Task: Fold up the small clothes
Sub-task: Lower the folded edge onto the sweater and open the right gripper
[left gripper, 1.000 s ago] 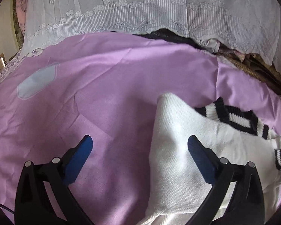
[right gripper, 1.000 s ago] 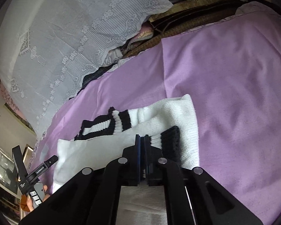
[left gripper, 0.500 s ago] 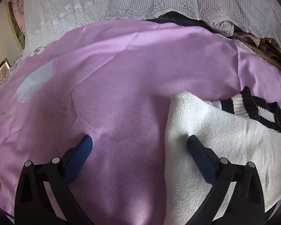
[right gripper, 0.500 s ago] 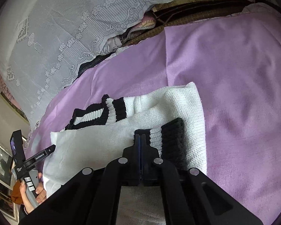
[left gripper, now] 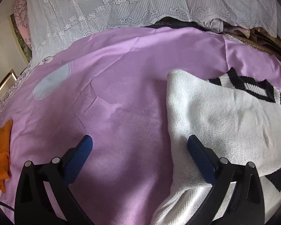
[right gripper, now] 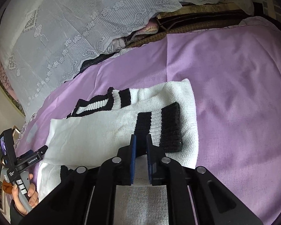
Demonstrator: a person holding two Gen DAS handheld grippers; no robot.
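- Releasing: my right hand-held gripper jaws are opening off the white sweater, sleeve folded across.
- Left hand-held gripper gapes empty beside the sweater; the final fold remains.

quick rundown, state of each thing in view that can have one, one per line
white sweater: partly folded on the purple sheet, one sleeve laid across the body
black-striped cuff: flat on top of the sweater, just ahead of the right tongs
right tongs: opening, a narrow gap, pads not pressing the knit
left tongs: open wide, nothing between them
purple sheet: spread out, lightly creased
orange cloth: crumpled at the edge
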